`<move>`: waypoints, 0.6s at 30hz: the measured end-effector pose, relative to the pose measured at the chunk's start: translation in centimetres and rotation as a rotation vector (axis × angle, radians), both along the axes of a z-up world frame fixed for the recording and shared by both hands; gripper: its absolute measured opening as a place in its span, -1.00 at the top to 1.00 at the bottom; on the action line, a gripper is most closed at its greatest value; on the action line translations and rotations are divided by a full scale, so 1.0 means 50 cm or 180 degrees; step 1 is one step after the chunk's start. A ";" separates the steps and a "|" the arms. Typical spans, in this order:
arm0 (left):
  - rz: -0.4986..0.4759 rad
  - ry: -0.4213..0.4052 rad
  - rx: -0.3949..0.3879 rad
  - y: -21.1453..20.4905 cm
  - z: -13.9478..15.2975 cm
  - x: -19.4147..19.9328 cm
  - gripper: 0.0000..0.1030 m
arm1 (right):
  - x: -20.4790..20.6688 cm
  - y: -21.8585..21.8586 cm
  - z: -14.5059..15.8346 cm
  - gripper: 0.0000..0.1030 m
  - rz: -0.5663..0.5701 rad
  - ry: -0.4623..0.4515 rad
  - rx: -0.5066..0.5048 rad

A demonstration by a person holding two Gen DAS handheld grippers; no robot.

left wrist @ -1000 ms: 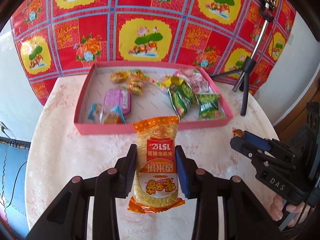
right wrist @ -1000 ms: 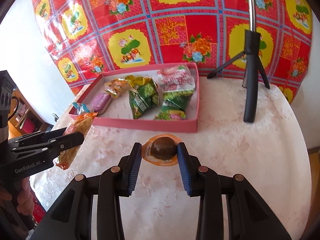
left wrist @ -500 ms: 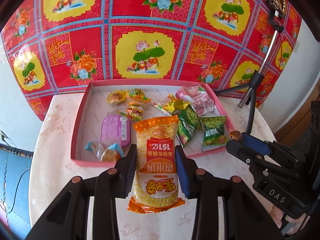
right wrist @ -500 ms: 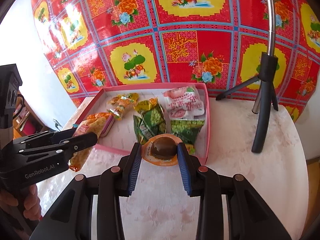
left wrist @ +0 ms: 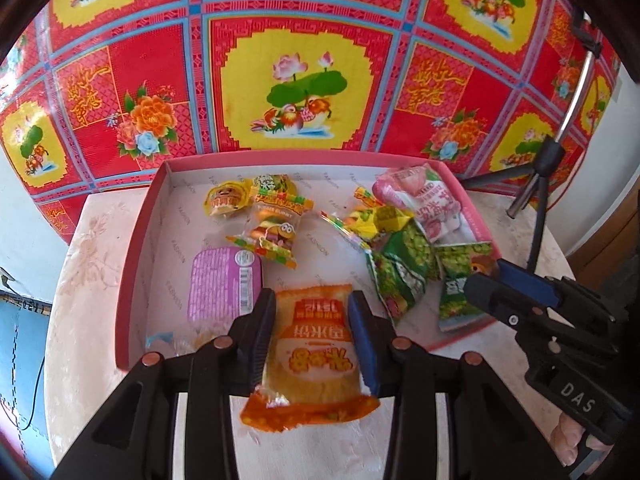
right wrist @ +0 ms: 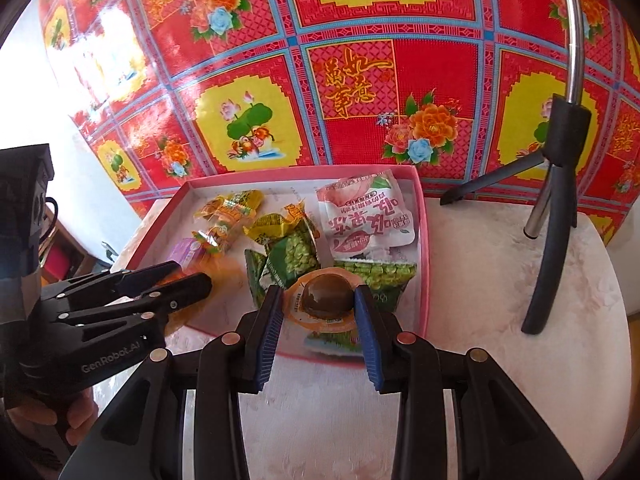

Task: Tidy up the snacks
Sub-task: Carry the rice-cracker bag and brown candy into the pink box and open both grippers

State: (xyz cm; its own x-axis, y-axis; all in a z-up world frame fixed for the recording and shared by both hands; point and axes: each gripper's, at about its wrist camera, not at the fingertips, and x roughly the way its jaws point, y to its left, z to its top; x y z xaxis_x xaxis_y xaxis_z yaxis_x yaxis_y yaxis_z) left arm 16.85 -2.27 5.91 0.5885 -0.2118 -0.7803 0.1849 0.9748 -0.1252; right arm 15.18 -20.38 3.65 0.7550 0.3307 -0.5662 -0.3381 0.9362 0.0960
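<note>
step: carry both snacks over the pink tray [left wrist: 136, 248] | left fingers [left wrist: 264, 320] pinch the orange rice-cracker packet [left wrist: 316, 344]; right fingers [right wrist: 272, 320] pinch the dark jelly cup [right wrist: 326, 302] | you lower each onto bare tray floor ahead of its fingers; then spread them

Shallow pink cardboard tray [left wrist: 136, 248] on round pale marbled table [left wrist: 80, 304], its far wall against red-and-yellow floral cloth backdrop [left wrist: 304, 80].

In tray, left wrist view:
- left near: flat purple foil-lidded tub [left wrist: 224, 284]
- far left: small yellow wrapped sweet [left wrist: 226, 200], clear gummy-candy bag [left wrist: 276, 224] just right of it
- right: green pea-snack packets [left wrist: 404, 268] overlapping, pink-and-white peach-print pouch [left wrist: 428, 200] behind them

Above near wall: left gripper [left wrist: 312, 336] clamped on long orange rice-cracker packet [left wrist: 314, 356]; right gripper [right wrist: 318, 320], to its right, clamped on round brown jelly cup [right wrist: 326, 300] over the pea-snack packets.

Right of tray, on table: black tripod stand [right wrist: 556, 240].
</note>
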 end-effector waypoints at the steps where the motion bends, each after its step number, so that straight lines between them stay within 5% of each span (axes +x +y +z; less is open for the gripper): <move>1: 0.0011 0.0002 0.0008 0.000 -0.002 0.005 0.25 | 0.006 0.000 0.000 0.28 -0.0004 0.0003 0.0010; 18: 0.0069 0.0056 0.0017 0.002 -0.010 0.026 0.23 | 0.045 0.004 0.000 0.18 0.0001 0.0016 0.0108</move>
